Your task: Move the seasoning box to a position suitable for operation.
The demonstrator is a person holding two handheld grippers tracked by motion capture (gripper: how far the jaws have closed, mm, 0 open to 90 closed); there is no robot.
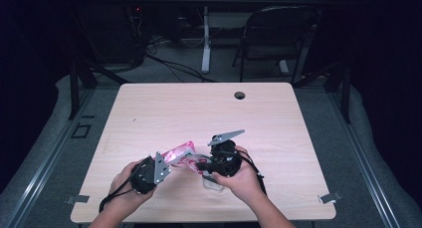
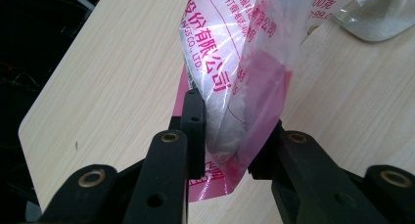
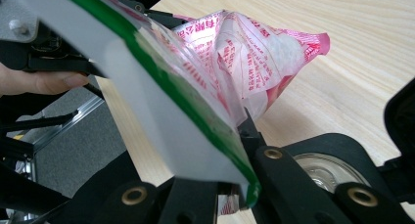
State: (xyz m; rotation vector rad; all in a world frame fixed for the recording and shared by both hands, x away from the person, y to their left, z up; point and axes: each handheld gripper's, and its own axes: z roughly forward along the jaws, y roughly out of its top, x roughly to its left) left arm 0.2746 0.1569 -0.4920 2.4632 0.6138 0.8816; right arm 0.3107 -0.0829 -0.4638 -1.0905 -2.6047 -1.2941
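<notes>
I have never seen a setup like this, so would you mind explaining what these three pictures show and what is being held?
A person sits at a wooden table and works with a two-jaw tool in each hand. The high view looks down from above the person. There the left hand-held gripper and the right hand-held gripper meet over a pink-and-white printed plastic bag.

The other two pictures come from cameras riding on the tools, looking along their black jaws. In the left gripper view the jaws pinch the bag's lower end. In the right gripper view the jaws clamp another part of the same bag, where it has a green-edged white panel. A clear glass container stands on the table nearby.
</notes>
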